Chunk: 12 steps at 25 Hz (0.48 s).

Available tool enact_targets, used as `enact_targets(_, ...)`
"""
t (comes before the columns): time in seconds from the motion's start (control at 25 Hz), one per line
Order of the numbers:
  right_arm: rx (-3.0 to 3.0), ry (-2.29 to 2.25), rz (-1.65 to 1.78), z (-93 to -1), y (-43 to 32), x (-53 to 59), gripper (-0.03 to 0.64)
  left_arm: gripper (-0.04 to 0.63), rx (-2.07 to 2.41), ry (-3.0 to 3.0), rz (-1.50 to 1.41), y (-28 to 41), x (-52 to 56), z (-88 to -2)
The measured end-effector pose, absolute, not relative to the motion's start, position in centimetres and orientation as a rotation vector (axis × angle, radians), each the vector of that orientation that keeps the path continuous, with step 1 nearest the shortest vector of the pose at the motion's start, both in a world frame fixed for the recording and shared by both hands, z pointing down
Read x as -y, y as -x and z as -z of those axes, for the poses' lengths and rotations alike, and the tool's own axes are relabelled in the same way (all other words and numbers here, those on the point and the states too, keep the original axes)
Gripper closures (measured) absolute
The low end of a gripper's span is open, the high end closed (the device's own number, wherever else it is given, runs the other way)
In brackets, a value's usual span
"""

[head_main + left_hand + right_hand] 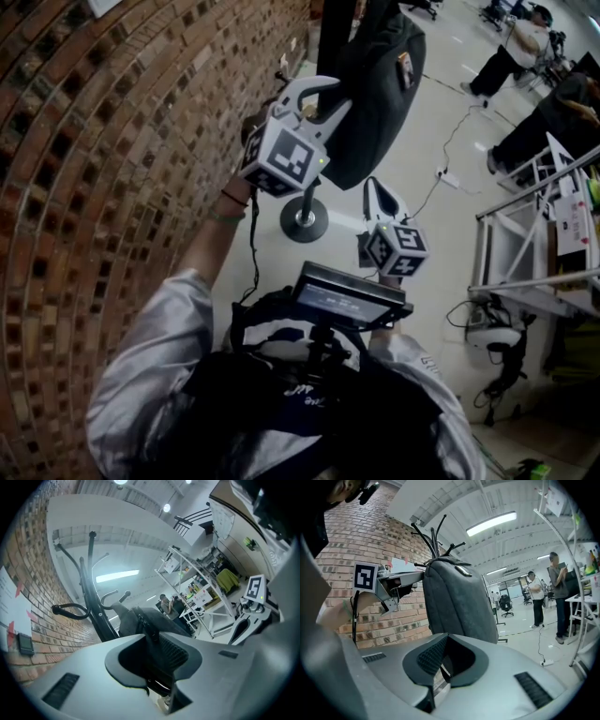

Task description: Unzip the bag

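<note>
Closest to the head camera is the person's own chest: a silver jacket (150, 366) and a black harness (281, 394) carrying a small screen (347, 298).

Just past that, below the backpack (380, 94), the right gripper (380, 192) is held low and points roughly level at the backpack's face. Its own view shows the jaws parted with nothing between them and the grey fabric a little way ahead. It seems placed to steady the backpack.

Higher up, at the backpack's wall-side edge, the left gripper (333, 96) is raised on an outstretched arm. Its jaws stand apart and straddle a ridge near the backpack's top that looks like the zip line (149, 629). The pads do not visibly press on it, so this reads as lining up a grip, with the unzipping not yet begun.

The dark grey backpack hangs upright from a black coat stand (333, 28), whose round base (305, 223) rests on the floor beneath it. Hanging leaves it free to swing, which may be why both grippers are near it.

Left of the backpack runs a red brick wall (112, 141). Under and beyond it is a pale, smooth floor (412, 150) with a cable and power strip (448, 176). Right of the backpack stands a white metal rack (525, 225). Farther off are people (511, 52) in a large, brightly lit workshop.
</note>
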State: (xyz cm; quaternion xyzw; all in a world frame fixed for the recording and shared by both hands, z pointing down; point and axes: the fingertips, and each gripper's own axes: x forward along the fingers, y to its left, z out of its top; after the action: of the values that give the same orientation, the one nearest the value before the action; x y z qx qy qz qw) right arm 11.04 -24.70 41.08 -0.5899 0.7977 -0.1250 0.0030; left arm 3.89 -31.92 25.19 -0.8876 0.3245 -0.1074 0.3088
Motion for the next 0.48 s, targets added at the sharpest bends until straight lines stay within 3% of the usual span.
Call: enact_targets(0.48, -2.501, 1.844, 0.399, -40.83, -11.52, 24.67, 0.624, 0.568, -0.950, 2.157, 0.305, -3.48, 31.75, -24.71)
